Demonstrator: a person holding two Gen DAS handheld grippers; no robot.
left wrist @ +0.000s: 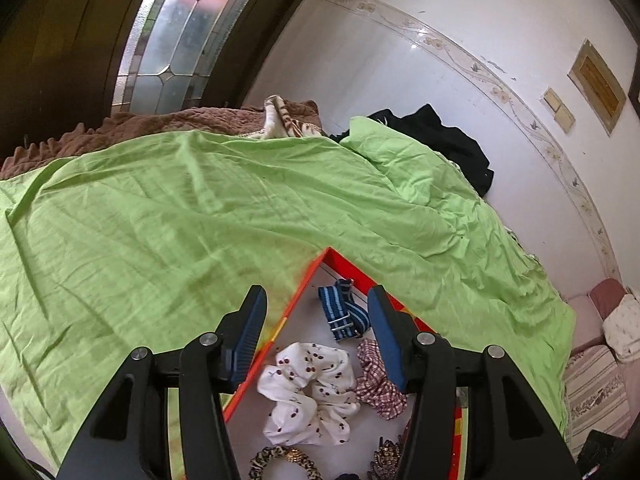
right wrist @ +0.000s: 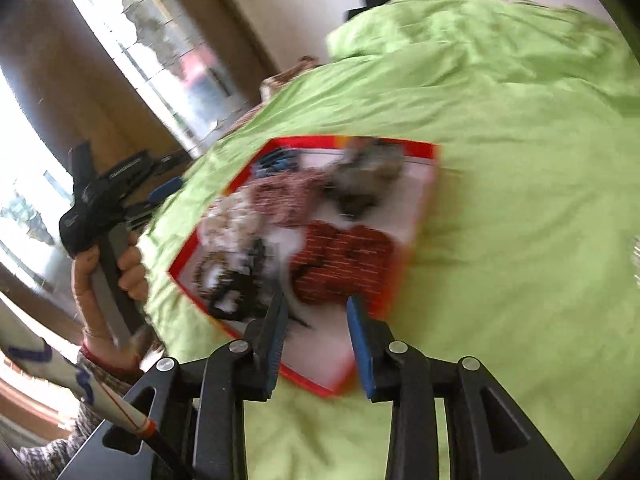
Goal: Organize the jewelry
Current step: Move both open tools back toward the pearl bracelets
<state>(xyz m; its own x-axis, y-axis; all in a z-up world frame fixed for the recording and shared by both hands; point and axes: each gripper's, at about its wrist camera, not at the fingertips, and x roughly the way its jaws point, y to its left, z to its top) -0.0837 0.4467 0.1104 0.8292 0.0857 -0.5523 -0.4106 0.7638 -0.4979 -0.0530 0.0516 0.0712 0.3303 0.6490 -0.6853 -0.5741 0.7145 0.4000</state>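
A shallow red-rimmed tray (left wrist: 348, 267) with a grey floor lies on a green bedsheet (left wrist: 160, 220). In it lie a blue striped band (left wrist: 346, 312), a white cherry-print scrunchie (left wrist: 308, 392), a red checked scrunchie (left wrist: 376, 384), a leopard hair tie (left wrist: 280, 460) and a dark ornate clip (left wrist: 384, 460). My left gripper (left wrist: 316, 300) hovers over the tray's left rim, open, nothing between its blue pads. In the blurred right wrist view the tray (right wrist: 420, 148) also holds a large red scrunchie (right wrist: 344, 260). My right gripper (right wrist: 316, 308) stands open above the tray's near edge, empty.
The left gripper (right wrist: 160, 192), held by a person's hand (right wrist: 128, 264), shows at the left of the right wrist view. Black clothing (left wrist: 440, 136) and a brown blanket (left wrist: 160, 124) lie at the bed's far side. A white wall (left wrist: 440, 60) and stained-glass door (left wrist: 180, 28) stand behind.
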